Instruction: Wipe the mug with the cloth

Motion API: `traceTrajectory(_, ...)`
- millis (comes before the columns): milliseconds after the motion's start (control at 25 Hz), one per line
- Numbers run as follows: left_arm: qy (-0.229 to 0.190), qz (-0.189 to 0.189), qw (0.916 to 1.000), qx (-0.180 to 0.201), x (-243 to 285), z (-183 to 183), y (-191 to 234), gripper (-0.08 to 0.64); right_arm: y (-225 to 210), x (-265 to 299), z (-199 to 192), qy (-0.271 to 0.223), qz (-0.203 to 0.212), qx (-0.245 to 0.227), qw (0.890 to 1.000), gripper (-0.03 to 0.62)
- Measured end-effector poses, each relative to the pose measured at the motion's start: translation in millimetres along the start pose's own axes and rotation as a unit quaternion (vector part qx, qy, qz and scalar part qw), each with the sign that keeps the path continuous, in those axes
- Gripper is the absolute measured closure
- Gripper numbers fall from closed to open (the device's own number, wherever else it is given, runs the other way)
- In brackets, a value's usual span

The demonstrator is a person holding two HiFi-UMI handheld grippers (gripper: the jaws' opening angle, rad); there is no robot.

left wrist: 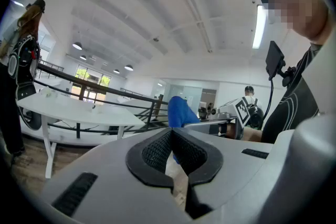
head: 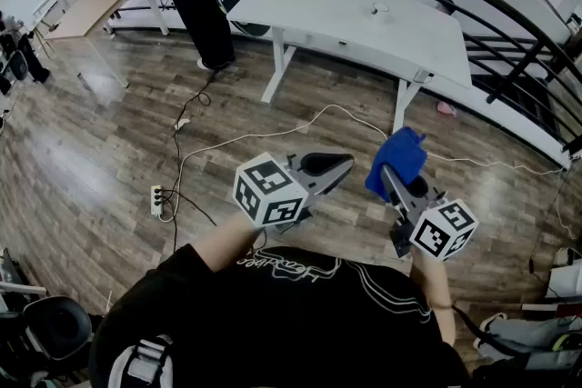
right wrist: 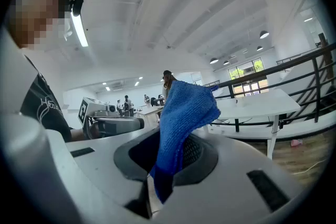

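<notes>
Right gripper (head: 391,177) clenched on blue cloth (head: 398,157), cloth bunched upward, held ready for wiping. Left gripper (head: 338,164) pinched shut, empty, free to steady mug. Possible mug (head: 380,9) sits on white counter (head: 346,32), well apart. Wiping not yet begun.
</notes>
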State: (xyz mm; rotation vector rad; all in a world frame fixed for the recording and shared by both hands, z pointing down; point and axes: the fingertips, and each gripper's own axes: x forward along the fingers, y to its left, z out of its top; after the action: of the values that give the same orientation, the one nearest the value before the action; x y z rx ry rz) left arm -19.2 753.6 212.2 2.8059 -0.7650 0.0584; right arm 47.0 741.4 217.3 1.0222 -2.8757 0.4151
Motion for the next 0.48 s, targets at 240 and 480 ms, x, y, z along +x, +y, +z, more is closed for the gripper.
traceTrajectory(240,-0.002,0.001,1.0000,-0.003,-1,-1,8,0.554,-2,8,2,-0.004,0.000,0.003,1.000,0.541)
traceTrajectory(480,-0.004,-0.008,1.0000,0.000,3,8,12,0.554,-5,8,9,-0.001,-0.002,0.006,1.000,0.541)
